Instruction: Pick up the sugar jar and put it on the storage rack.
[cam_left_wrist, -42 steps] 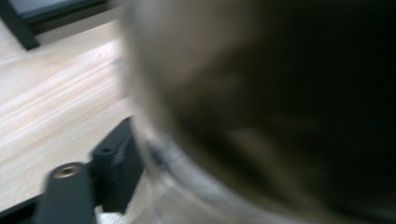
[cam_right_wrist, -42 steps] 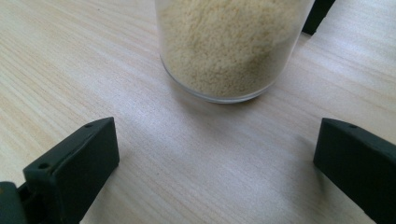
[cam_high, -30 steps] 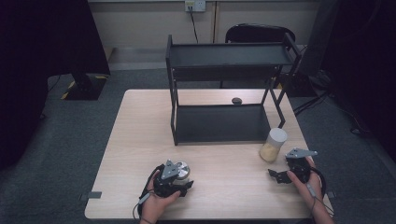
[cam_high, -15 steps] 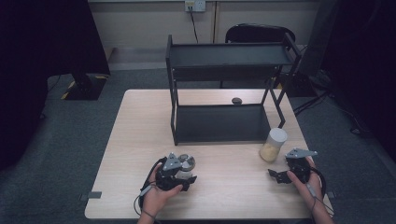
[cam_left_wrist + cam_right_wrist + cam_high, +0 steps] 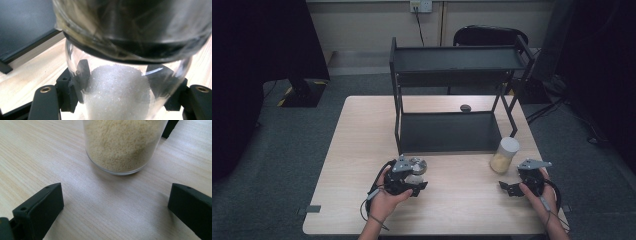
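Glass jar (image 5: 117, 95) of white grains clamped in my left gripper (image 5: 408, 181); right gripper (image 5: 518, 186) spread wide, facing the yellow-grain jar (image 5: 123, 145).

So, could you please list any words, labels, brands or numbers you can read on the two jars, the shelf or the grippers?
None can be read.
Jar of white grains in the left gripper: no label.
Jar of yellow grains ahead of the right gripper: no label.
Black shelf: bare, no sign.
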A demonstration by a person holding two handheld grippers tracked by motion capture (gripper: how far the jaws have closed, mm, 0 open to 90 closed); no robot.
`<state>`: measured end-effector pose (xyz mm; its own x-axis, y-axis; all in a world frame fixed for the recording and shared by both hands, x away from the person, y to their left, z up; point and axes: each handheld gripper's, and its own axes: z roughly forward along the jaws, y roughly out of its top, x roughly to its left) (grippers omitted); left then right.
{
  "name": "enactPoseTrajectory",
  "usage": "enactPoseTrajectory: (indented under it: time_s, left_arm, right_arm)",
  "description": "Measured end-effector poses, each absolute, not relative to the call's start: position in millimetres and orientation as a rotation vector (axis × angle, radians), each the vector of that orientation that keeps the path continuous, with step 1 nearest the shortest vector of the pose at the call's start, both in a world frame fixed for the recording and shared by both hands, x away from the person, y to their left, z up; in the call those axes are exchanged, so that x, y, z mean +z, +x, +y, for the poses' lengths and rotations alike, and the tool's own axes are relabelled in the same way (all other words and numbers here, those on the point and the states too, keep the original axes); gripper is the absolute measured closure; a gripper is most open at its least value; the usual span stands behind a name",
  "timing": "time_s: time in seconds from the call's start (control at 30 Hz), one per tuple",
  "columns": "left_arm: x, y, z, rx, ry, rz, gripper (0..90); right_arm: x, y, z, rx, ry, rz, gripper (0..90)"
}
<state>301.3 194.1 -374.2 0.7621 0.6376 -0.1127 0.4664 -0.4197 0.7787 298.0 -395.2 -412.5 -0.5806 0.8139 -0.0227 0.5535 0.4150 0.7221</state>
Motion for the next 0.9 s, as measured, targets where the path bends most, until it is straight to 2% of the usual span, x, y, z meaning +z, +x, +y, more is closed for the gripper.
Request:
enactPoseTrajectory:
  time_s: [0.9]
  left_arm:
    - [-348, 345, 164, 0.232, 2.058, 0.806, 30.9]
  right_arm:
    - [-413, 298, -395, 0.968, 1.175, 2.303, 0.0]
